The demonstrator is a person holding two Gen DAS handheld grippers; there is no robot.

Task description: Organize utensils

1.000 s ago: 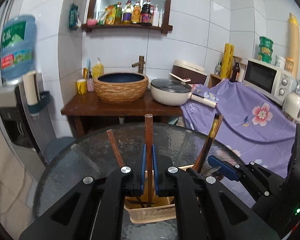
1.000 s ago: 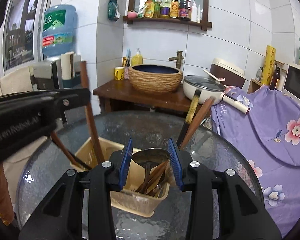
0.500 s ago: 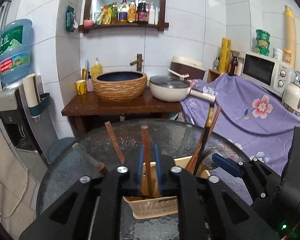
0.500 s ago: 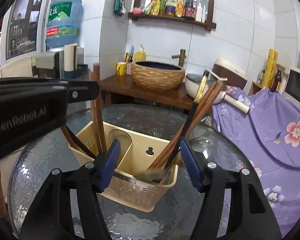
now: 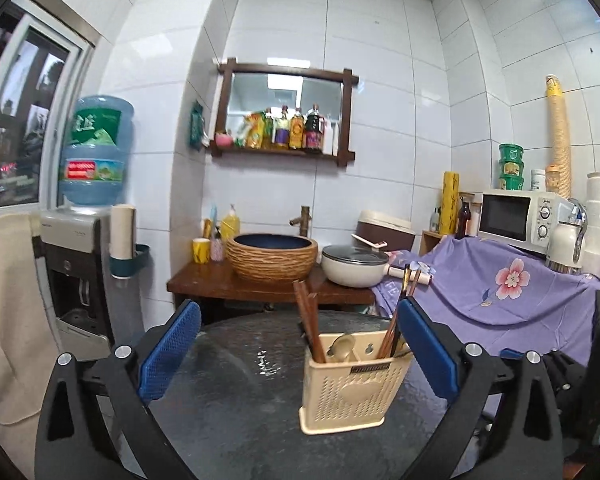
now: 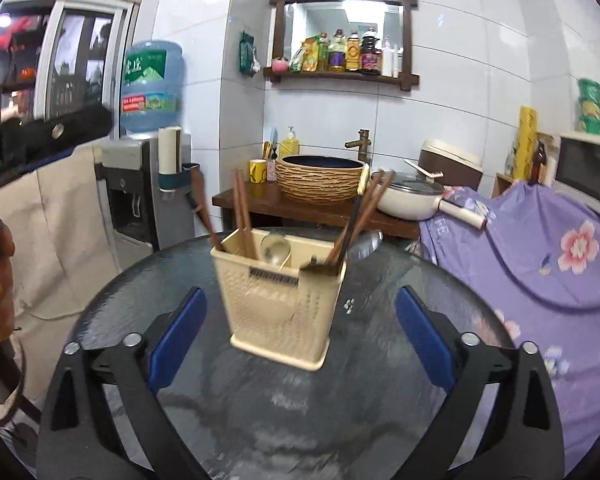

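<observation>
A beige perforated utensil holder [image 5: 350,394] [image 6: 282,308] stands upright on the round dark glass table [image 5: 228,400] [image 6: 300,412]. Brown wooden utensils [image 5: 308,326] [image 6: 242,216] lean in its left compartment, a metal spoon [image 5: 340,346] [image 6: 275,247] in the middle, dark chopsticks [image 5: 396,320] [image 6: 358,220] in the right. My left gripper [image 5: 296,352] is open and empty, drawn back from the holder. My right gripper [image 6: 300,336] is open and empty, with the holder seen between its blue pads [image 6: 178,334]. The left gripper's body shows at the right wrist view's left edge [image 6: 44,136].
Behind the table stands a wooden stand [image 5: 268,286] with a woven basin [image 5: 272,256] and a white pot [image 5: 356,266]. A purple flowered cloth [image 5: 500,296] covers a counter at right, with a microwave [image 5: 516,214]. A water dispenser [image 5: 76,272] stands at left.
My left gripper has opened and let go of the wooden utensil, which now stands in the holder. Both grippers have opened wide and pulled back and up from the holder.
</observation>
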